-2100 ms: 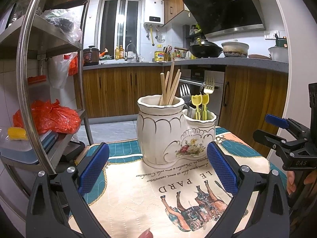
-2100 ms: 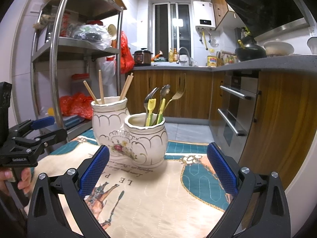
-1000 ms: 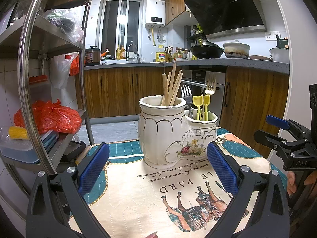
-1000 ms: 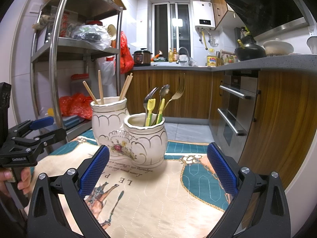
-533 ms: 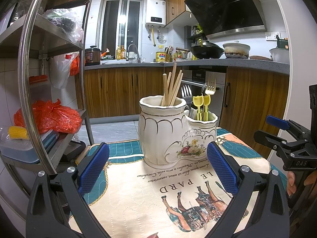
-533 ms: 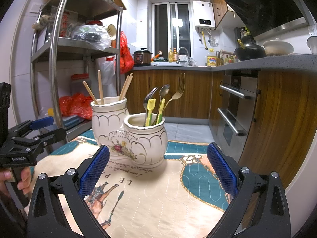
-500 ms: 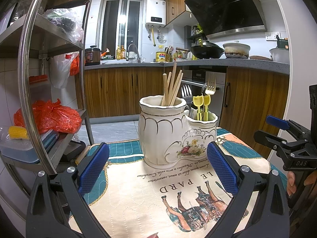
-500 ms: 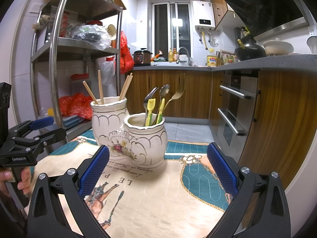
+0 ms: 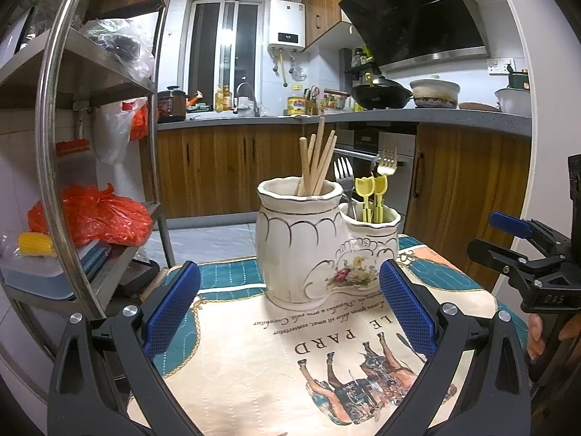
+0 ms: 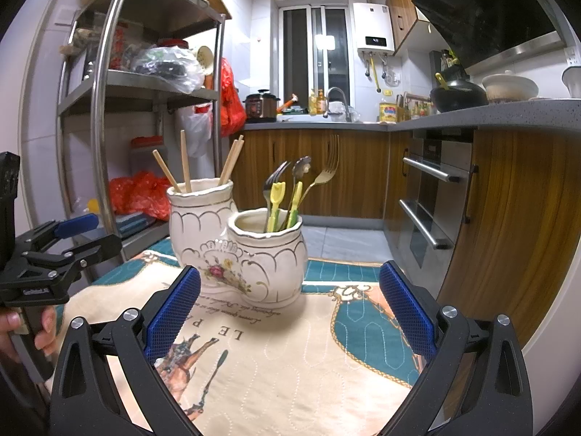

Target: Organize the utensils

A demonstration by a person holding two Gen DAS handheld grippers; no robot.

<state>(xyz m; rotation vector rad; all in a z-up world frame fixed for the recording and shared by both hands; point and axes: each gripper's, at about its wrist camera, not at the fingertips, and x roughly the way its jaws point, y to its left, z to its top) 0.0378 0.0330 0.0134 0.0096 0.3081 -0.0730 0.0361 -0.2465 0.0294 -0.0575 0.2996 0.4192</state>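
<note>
A white double ceramic utensil holder [image 9: 301,250] [image 10: 232,247] stands on a printed table mat [image 9: 290,356] [image 10: 290,345]. Its taller pot holds several wooden chopsticks [image 9: 316,161] [image 10: 185,167]. Its lower pot holds metal forks [image 9: 386,156] [image 10: 323,174], a spoon [image 10: 302,165] and yellow plastic forks [image 9: 370,190] [image 10: 275,200]. My left gripper [image 9: 290,305] is open and empty in front of the holder. My right gripper [image 10: 290,301] is open and empty, also facing the holder. Each gripper shows at the edge of the other's view, the right gripper [image 9: 515,243] and the left gripper [image 10: 69,239].
A steel shelf rack [image 9: 54,145] [image 10: 98,116] with red bags stands just left of the table. Wooden kitchen cabinets [image 10: 508,218] and an oven [image 10: 432,200] lie to the right. The table's far edge runs just behind the holder.
Both views have shifted very slightly; the holder sits a little further right in the left wrist view. Both grippers stay open and empty.
</note>
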